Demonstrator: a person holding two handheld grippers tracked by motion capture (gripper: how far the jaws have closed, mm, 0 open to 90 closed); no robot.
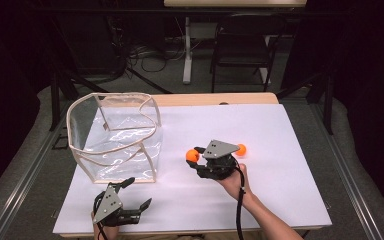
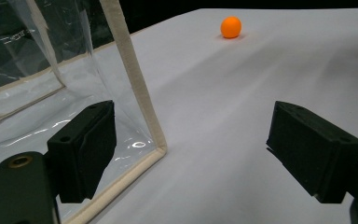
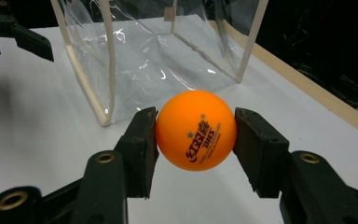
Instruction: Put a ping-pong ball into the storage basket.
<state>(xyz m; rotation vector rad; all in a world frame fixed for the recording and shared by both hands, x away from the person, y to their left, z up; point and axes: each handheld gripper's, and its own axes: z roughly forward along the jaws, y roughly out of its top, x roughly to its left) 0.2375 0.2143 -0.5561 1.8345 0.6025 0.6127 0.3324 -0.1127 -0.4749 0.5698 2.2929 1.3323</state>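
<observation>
High view: left gripper nearest, jaws spread, empty, beside clear bag. Right gripper pinches orange ball; second ball just behind it.
Left gripper view: second ball on white table.
Right gripper view: pads clamp ball, bag beyond.

You look down on a white tabletop. Your right tool, near the middle, is clamped on an orange ball. A second orange ball lies just beyond the tool's grey plate, on its right. Your left tool sits near the front edge with its jaws spread wide, holding nothing. Just behind it stands a clear plastic bag with cream trim, open at the top.
</observation>
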